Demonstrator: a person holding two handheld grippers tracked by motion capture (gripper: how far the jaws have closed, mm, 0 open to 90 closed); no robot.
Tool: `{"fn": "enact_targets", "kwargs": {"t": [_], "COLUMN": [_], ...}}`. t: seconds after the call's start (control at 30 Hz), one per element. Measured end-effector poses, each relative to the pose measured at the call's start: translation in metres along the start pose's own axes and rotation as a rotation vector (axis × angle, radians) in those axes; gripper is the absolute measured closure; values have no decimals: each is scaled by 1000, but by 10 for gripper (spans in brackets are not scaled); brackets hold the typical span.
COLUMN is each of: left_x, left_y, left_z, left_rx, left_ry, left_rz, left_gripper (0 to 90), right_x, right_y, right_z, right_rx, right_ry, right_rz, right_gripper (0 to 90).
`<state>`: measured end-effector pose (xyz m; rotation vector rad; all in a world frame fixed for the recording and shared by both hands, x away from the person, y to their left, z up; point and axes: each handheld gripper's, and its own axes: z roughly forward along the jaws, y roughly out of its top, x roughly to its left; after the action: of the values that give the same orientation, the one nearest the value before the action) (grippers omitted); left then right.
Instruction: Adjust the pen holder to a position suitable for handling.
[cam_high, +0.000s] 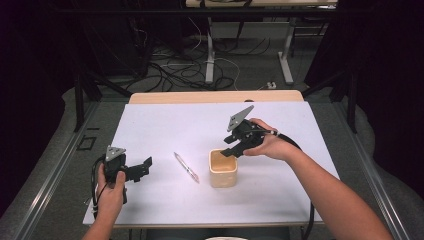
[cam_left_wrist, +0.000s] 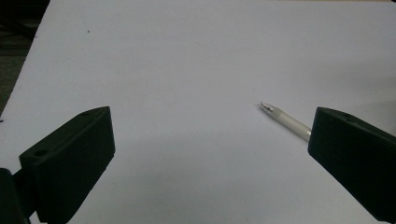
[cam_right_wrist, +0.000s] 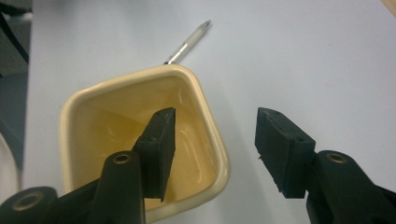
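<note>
One white table (cam_high: 150, 130), possibly cables (cam_high: 170, 70) behind.

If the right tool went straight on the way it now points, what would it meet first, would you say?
Probably the cup: the right tool straddles its near wall, one jaw inside, one outside, so likely its rim or floor.

The cup (cam_high: 223, 169) is cream-yellow, with a square shape and rounded corners. It stands upright on the white table (cam_high: 165, 125), a little right of the middle, and its mouth is open to the top. From the right gripper view, the inside looks glossy and has nothing in it. The pen (cam_high: 186, 167) is thin, with a pale translucent body and a metal tip. It lies flat on the table, just left of the cup, not touching it, and diagonally.
</note>
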<state>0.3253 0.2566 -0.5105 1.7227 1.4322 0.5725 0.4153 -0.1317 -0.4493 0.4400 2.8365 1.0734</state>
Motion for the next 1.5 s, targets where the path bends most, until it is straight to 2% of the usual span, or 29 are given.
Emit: {"fn": "enact_targets", "kwargs": {"t": [0.07,0.13,0.27,0.37,0.47,0.57,0.77,0.87,0.93,1.07,1.13,1.27,1.5], "left_x": [0,0,1,1,1,0,-3,-5,-5,-5,-5,-7,-10], "left_y": [0,0,0,0,-1,-1,0,0,1,4,5,7,14], "left_z": [0,1,0,0,0,1,1,1,1,0,-1,-1,-1], "left_rx": [-3,-6,-4,-6,-11,-12,-1,6,3,2,4,19,32], "left_ry": [-3,-8,-15,-17,-24,-40,-74,-92,-113,-127,-140,-149,-174], "left_rz": [-11,-20,-28,-39,-51,-72,-89,-101,-124,-162,-164,-162,-205], "left_gripper": [4,4,4,4,4,3,3,2,2,2,2,2,28], "right_x": [2,5,11,15,17,19,19,19,19,19,19,19,19], "right_y": [-1,-3,-8,-12,-18,-26,-45,-55,-61,-74,-81,-93,-115], "right_z": [-5,-10,-17,-22,-26,-29,-37,-42,-45,-48,-49,-49,-47], "right_rx": [-18,-38,-98,-109,-118,-151,-203,-237,-253,-265,-271,-266,-262], "right_ry": [4,-4,-51,-87,-126,-160,-252,-286,-303,-317,-322,-337,-381], "right_rz": [31,42,71,95,115,148,252,309,332,377,407,435,475], "right_gripper": [471,438,273,181,152,120,6,0,0,0,0,0,0]}}
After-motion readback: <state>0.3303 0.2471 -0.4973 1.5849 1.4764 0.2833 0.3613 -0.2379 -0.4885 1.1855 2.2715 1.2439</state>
